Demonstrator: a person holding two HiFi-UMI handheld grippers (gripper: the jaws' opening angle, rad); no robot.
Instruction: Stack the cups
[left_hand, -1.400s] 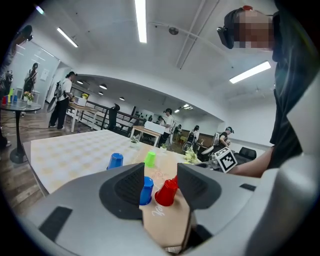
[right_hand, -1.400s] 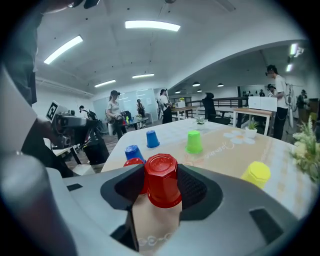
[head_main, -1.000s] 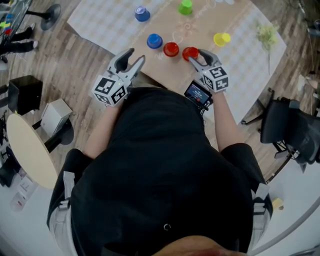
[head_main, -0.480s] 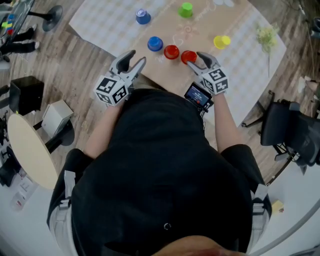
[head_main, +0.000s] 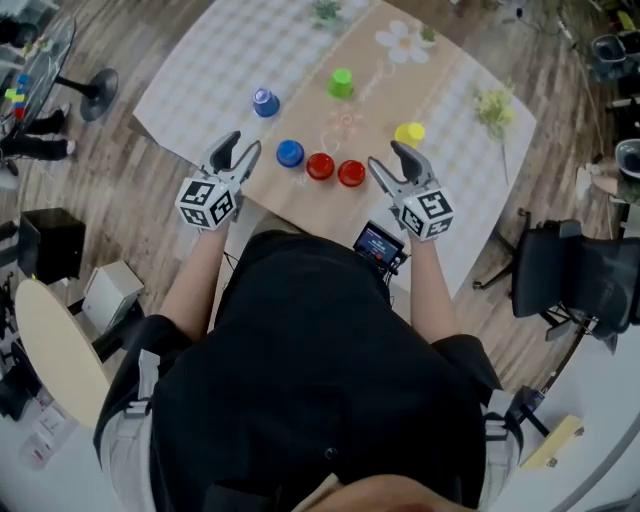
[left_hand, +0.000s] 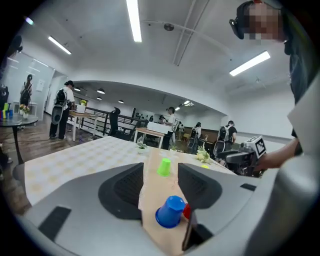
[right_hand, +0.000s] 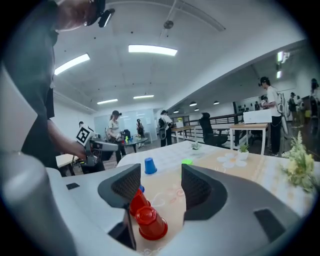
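Observation:
Two red cups (head_main: 351, 173) (head_main: 320, 166) stand upside down side by side on the brown runner, with a blue cup (head_main: 290, 153) to their left. Farther off are a green cup (head_main: 342, 82), a yellow cup (head_main: 409, 133) and a second blue cup (head_main: 265, 102). My right gripper (head_main: 393, 162) hangs just right of the nearer red cup (right_hand: 150, 222). Its jaws have just been opening and nothing is between them. My left gripper (head_main: 238, 152) is open left of the blue cup (left_hand: 170, 212), which stands ahead of its jaws, untouched.
The table (head_main: 215, 60) has a checked cloth with plant sprigs (head_main: 493, 105) near its far edges. A black office chair (head_main: 570, 270) stands at the right. A round side table (head_main: 50, 320) and boxes stand on the floor at the left.
My right gripper has let go of the nearer red cup, opened wider and lifted off it. My left gripper has moved forward, level with the blue cup.

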